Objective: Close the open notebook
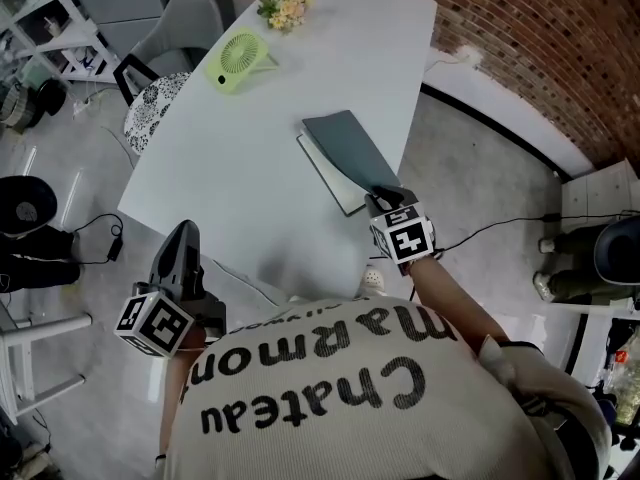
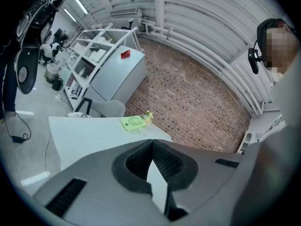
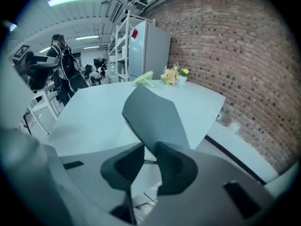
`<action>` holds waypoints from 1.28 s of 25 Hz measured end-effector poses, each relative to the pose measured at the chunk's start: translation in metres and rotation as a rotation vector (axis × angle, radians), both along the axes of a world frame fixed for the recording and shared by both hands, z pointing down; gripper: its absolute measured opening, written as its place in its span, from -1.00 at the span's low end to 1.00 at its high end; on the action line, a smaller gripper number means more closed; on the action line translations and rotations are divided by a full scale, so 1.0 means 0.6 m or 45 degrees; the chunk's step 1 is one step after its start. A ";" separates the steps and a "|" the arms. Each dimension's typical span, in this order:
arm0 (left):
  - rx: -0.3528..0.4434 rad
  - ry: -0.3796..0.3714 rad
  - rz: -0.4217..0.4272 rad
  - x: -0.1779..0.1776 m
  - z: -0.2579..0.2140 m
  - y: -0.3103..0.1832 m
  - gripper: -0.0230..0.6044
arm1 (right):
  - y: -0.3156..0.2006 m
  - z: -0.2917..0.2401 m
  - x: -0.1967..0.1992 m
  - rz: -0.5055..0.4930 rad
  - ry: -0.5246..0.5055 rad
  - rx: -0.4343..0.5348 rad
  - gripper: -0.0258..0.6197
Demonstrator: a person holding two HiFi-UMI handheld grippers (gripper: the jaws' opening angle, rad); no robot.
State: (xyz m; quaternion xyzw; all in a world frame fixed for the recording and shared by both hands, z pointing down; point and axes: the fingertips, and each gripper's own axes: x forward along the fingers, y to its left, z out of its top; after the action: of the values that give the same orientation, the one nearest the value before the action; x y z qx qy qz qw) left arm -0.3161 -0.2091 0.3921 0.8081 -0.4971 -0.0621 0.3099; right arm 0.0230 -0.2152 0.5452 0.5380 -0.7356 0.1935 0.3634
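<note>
The notebook (image 1: 345, 148) lies near the right edge of the white table (image 1: 240, 188). Its dark grey cover (image 3: 153, 114) is raised at a slant above the white pages (image 1: 325, 173). My right gripper (image 1: 386, 200) is at the cover's near corner, which runs down between its jaws (image 3: 149, 149); the pads are shut on it. My left gripper (image 1: 183, 234) hangs off the table's near left edge, away from the notebook. In the left gripper view its jaws (image 2: 152, 144) meet at the tips with nothing between them.
A green desk fan (image 1: 238, 60) and a small bunch of flowers (image 1: 285, 6) stand at the table's far end. A grey chair (image 1: 175, 28) sits at the far left. Cables and a stool base lie on the floor to the left; a brick wall runs along the right.
</note>
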 end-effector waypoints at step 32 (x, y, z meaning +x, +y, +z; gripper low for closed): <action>-0.011 0.019 -0.210 -0.100 0.010 0.083 -0.93 | 0.004 0.024 -0.021 -0.010 0.081 -0.037 -0.57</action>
State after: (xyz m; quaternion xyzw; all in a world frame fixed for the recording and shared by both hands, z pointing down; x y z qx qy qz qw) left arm -0.3764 -0.1596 0.3983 0.7626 -0.5599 -0.0914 0.3108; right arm 0.0103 -0.2129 0.5594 0.5358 -0.7227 0.1856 0.3952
